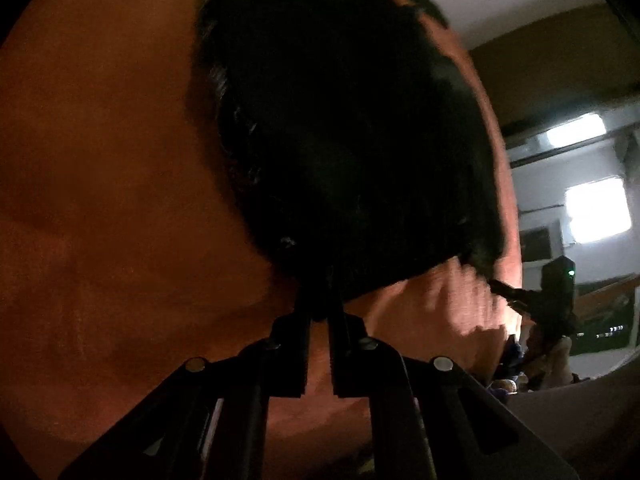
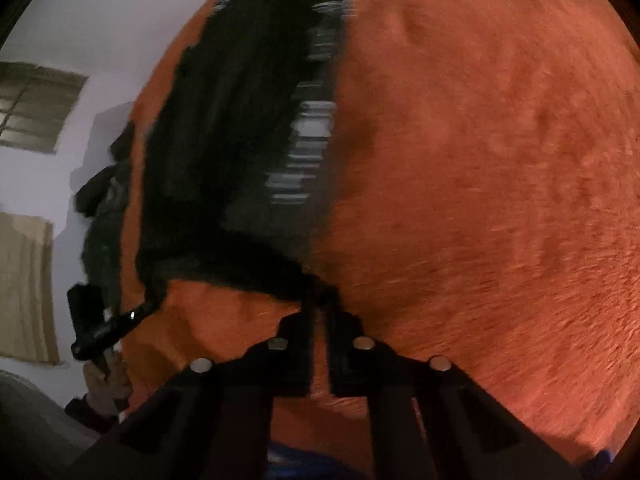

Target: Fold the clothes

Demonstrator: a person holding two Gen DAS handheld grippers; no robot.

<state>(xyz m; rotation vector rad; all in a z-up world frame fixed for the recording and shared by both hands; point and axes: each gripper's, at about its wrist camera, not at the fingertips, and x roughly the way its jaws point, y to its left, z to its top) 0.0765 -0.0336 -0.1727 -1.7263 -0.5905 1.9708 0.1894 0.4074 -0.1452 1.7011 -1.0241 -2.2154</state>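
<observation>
Left wrist view: left gripper (image 1: 320, 312) pinched together on the edge of a black garment (image 1: 352, 128), which spreads out ahead of the fingers over an orange cloth (image 1: 100, 200) filling everything to the left and beneath. Off to the right, the other gripper shows small, at the garment's far corner. Right wrist view: right gripper (image 2: 320, 312) likewise clamped on the black garment (image 2: 224, 152) just ahead of its tips, white lettering (image 2: 308, 140) smeared beside it. Fabric looks soft, light, limp — it should sag between the two holds; corners and hems seem the best places to grip. Hard to make out: the garment's type and full outline, motion blur throughout, and whether it hangs clear or rests on the orange — cannot tell.
</observation>
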